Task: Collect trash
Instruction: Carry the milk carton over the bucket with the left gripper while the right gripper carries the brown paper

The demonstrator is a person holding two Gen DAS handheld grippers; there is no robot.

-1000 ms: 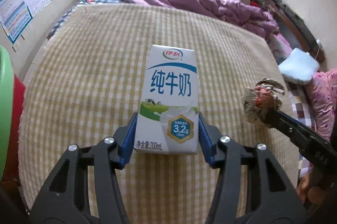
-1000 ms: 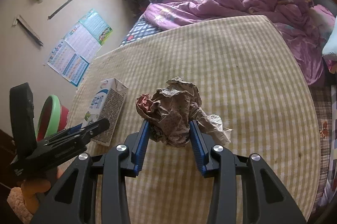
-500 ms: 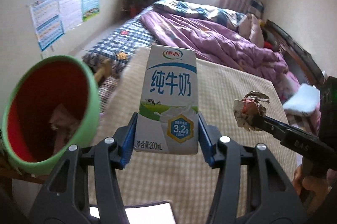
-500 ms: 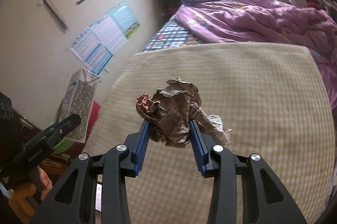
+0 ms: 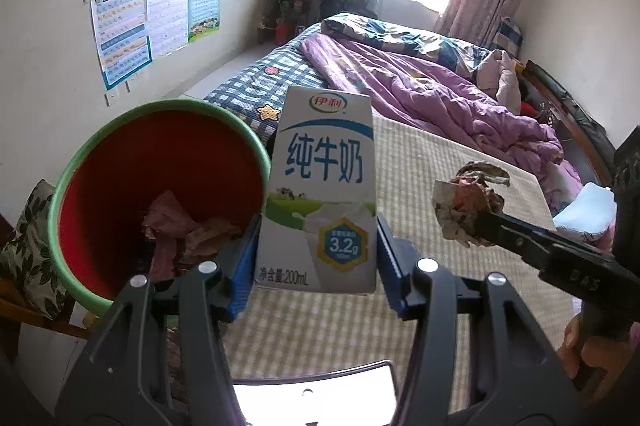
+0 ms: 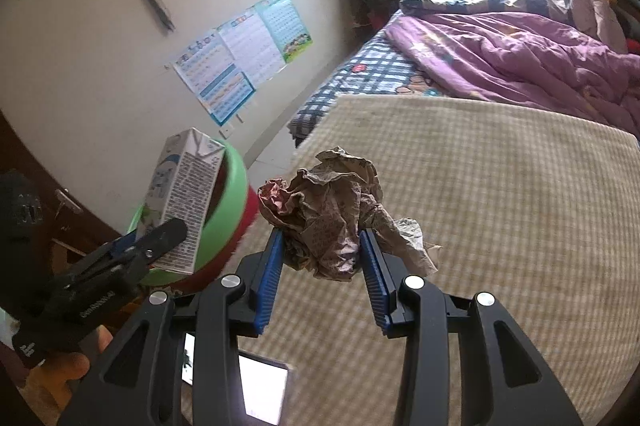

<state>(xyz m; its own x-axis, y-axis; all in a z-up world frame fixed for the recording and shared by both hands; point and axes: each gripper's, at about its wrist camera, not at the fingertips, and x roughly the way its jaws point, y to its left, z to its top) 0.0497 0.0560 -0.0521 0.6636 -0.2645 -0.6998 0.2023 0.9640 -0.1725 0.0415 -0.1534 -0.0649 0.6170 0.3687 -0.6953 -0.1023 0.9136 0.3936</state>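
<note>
**Both pieces of trash lifted, neither yet in the bin**

Bedroom daylight falls across a checked beige blanket [image 6: 500, 193] spread over the bed, and that blanket shows no loose litter in either view; as far as the pictures go, the picking-up looks finished and the dropping is what remains.

White and blue, the milk carton [image 5: 320, 193] reads 200 mL on its front, stands upright with square edges and no visible dents, and is clamped at its lower sides between the blue pads of the left gripper [image 5: 318, 262]; it hangs just beside the rim of the bin, not yet over the opening as far as I can judge; in the right wrist view the same carton [image 6: 186, 197] overlaps the green rim.

Brown and printed, with a reddish patch on 1 side, the crumpled paper wad [image 6: 328, 218] is squeezed between the pads of the right gripper [image 6: 322, 262], a loose flap trailing to its right; it is above the blanket, near the bin but farther from it than the carton.

Red inside with a green rim, the trash bin [image 5: 80, 161] sits off the bed's edge and already holds some crumpled scraps [image 5: 180, 226] at its bottom; 2 releases are left, the carton probably 1st.

Posters [image 5: 148, 21] hang on the wall; a purple quilt [image 5: 420, 93] is heaped farther up the bed.
</note>
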